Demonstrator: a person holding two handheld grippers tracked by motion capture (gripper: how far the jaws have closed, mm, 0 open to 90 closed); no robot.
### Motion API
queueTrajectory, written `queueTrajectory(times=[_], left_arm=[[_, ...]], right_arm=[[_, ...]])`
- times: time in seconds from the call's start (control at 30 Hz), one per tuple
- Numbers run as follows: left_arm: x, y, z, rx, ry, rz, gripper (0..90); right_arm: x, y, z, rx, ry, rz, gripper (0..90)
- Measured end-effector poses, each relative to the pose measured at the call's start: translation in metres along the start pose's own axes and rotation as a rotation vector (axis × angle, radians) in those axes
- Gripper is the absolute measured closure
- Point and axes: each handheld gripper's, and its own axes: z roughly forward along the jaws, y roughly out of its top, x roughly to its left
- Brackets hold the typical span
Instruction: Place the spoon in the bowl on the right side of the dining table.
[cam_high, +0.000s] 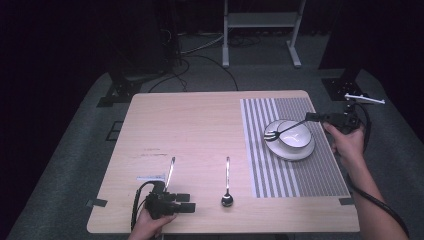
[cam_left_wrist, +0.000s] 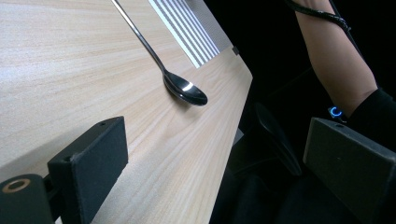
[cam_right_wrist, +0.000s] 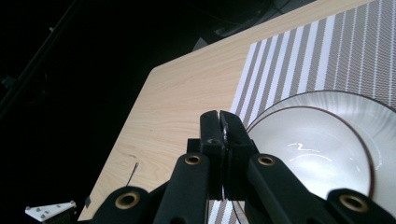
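My right gripper is shut on the handle of a silver fork. The fork's tines reach over the left rim of a white bowl that sits on a white plate. In the right gripper view the shut gripper pinches a sliver of metal just left of the bowl. My left gripper rests open near the table's front edge, nothing between its fingers. A spoon lies right of it and shows ahead of the open gripper as a dark shiny spoon.
A grey and white striped placemat covers the right part of the wooden table. A second silver utensil lies above the left gripper, its lower end hidden. A small white strip lies beside it. A white frame stands on the floor beyond.
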Motion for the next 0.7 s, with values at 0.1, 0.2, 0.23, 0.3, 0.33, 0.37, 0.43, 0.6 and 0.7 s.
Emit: queueTrajectory(times=[0.1,0.2,0.23,0.3,0.33,0.37,0.43,0.6,0.7], left_arm=[[0.0,0.0,0.0,0.0,0.0,-0.001,5.1],[0.0,0.0,0.0,0.0,0.0,0.0,5.1],[0.0,0.0,0.001,0.0,-0.001,0.0,5.1],[0.0,0.0,0.001,0.0,0.0,0.0,5.1],[0.0,0.0,0.0,0.0,0.0,0.0,5.1],[0.0,0.0,0.0,0.0,0.0,0.0,5.1],[0.0,0.0,0.0,-0.003,-0.001,0.0,5.1],[0.0,0.0,0.0,-0.001,-0.004,0.002,5.1],[0.0,0.0,0.0,-0.002,-0.004,0.0,5.1]], right_arm=[[-0.002,0.001,-0.003,-0.008,-0.007,0.006,88.7],[-0.003,0.005,-0.008,-0.02,-0.021,0.008,88.7],[-0.003,0.005,-0.008,-0.02,-0.021,0.008,88.7],[-0.004,0.006,-0.011,-0.025,-0.03,0.01,88.6],[-0.004,0.007,-0.012,-0.027,-0.031,0.01,88.7],[-0.005,0.007,-0.013,-0.035,-0.03,0.019,88.6],[-0.007,0.006,-0.015,-0.04,-0.038,0.022,88.7],[-0.012,0.006,-0.019,-0.057,-0.054,0.039,88.6],[-0.016,0.007,-0.022,-0.066,-0.072,0.044,88.7]])
